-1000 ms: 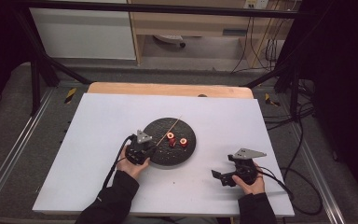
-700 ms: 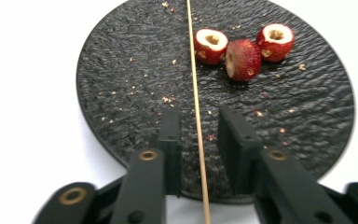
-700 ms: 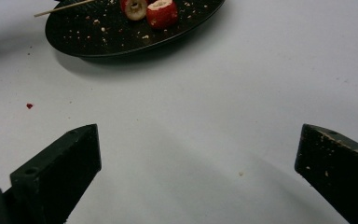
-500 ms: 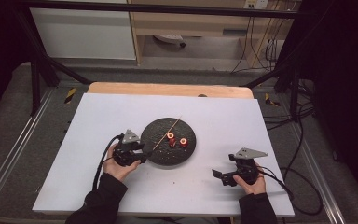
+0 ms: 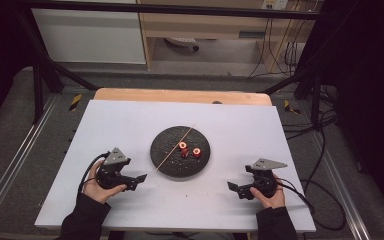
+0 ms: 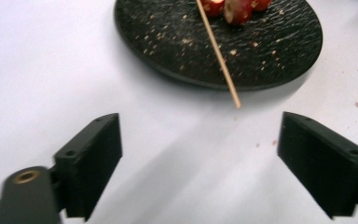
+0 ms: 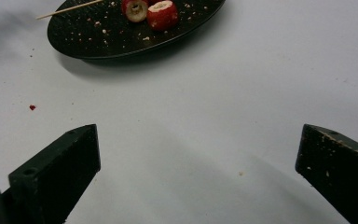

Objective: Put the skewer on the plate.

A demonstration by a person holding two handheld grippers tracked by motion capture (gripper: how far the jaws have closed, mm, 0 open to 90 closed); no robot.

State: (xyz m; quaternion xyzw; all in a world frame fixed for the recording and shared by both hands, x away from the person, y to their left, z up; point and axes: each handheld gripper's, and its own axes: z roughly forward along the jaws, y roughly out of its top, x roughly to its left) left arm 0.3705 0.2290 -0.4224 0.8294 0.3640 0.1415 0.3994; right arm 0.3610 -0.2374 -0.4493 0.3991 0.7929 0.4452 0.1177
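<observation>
High view: a round black plate [image 5: 180, 151] sits mid-table on the white table cover [image 5: 130, 120], carrying three red fruit pieces [image 5: 189, 151] toward its 3 o'clock side and a thin wooden skewer [image 5: 175, 148] running from 1 o'clock out past the rim at 7 o'clock. Crumbs speckle the plate. The left gripper [image 5: 136, 180], at the plate's 8 o'clock, and the right gripper [image 5: 234, 189], at 4 o'clock, each rest apart from it, jaws spread wide and empty.

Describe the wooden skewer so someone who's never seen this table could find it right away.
Find the round black plate mid-table on the white sheet. The wooden skewer lies diagonally across it, one end overhanging the rim nearest the left tongs. Unlike the red fruit pieces beside it, it is thin, straight and pale.
</observation>
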